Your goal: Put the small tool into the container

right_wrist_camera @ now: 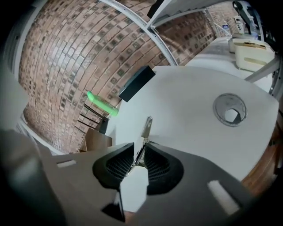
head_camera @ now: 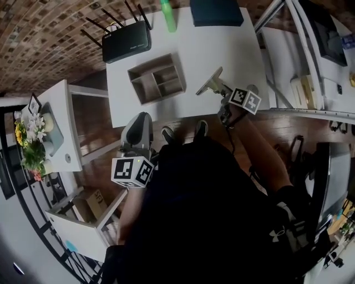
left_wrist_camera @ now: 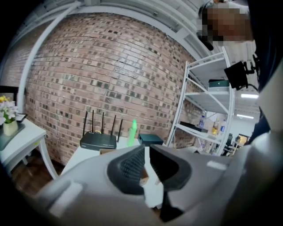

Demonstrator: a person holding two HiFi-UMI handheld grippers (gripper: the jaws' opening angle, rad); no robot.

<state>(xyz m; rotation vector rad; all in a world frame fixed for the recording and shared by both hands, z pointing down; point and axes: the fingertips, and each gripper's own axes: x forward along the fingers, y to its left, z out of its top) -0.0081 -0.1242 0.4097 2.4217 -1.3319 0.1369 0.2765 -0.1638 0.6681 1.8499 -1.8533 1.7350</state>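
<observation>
Tool (right_wrist_camera: 147, 126) thin, stiff, light, slick metal; right gripper (right_wrist_camera: 139, 149) clamped mid-length, right of container (head_camera: 150, 64). Left gripper (left_wrist_camera: 146, 161) barely apart, empty.

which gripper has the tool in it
The right gripper: its jaws pinch the small metal tool over the white table. The left gripper has nothing between its jaws.

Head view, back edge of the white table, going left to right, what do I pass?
Black router → green bottle → dark blue box.
</observation>
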